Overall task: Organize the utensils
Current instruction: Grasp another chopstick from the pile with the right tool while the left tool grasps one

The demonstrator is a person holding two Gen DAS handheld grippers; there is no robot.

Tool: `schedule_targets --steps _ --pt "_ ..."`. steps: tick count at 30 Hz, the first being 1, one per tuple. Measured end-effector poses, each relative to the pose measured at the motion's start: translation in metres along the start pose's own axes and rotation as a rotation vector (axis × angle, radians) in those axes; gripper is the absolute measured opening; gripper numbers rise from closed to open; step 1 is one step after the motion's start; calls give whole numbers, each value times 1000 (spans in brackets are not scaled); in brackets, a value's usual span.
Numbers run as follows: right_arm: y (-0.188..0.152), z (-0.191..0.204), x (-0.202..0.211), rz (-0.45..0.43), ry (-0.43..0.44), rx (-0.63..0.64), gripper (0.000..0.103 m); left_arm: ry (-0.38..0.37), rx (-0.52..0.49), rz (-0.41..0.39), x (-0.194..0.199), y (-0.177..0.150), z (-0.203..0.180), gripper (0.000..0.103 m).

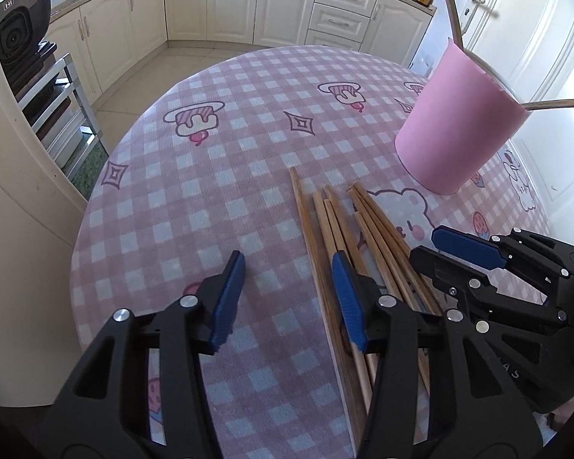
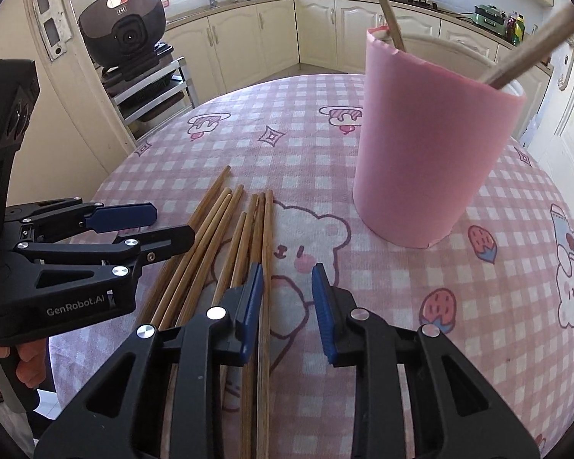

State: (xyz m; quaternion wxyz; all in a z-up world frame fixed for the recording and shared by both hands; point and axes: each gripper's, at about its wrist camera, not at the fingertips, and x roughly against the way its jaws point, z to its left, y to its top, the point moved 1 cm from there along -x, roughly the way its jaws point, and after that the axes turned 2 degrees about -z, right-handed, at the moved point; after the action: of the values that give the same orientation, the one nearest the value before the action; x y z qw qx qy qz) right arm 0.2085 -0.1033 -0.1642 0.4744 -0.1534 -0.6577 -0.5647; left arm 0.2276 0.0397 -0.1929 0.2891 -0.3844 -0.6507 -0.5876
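Several wooden chopsticks (image 1: 342, 229) lie side by side on the pink checked tablecloth (image 1: 210, 176); they also show in the right wrist view (image 2: 225, 237). A tall pink holder (image 1: 459, 130) stands beyond them, also in the right wrist view (image 2: 432, 145), with two chopsticks (image 2: 386, 4) standing in it. My left gripper (image 1: 289, 290) is open and empty, its right finger over the left chopsticks. My right gripper (image 2: 287, 306) is open and empty, its left finger over the rightmost chopsticks; it also shows in the left wrist view (image 1: 440, 248). The left gripper shows in the right wrist view (image 2: 164, 225).
The round table's edge (image 1: 95, 199) curves at the left and far side. A metal rack with a dark appliance (image 2: 122, 26) stands past the table's left. Cream kitchen cabinets (image 1: 256, 4) line the back, a white door (image 1: 516, 19) at the right.
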Motion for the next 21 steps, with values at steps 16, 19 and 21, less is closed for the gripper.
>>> schedule_targets --steps 16,19,21 --pt "18 5 -18 77 -65 57 6 69 -47 6 -11 13 -8 30" --pt "23 8 -23 74 -61 54 5 76 -31 -3 -10 12 -6 26" --pt "21 8 -24 58 -60 45 5 80 -25 -20 -9 10 -6 24"
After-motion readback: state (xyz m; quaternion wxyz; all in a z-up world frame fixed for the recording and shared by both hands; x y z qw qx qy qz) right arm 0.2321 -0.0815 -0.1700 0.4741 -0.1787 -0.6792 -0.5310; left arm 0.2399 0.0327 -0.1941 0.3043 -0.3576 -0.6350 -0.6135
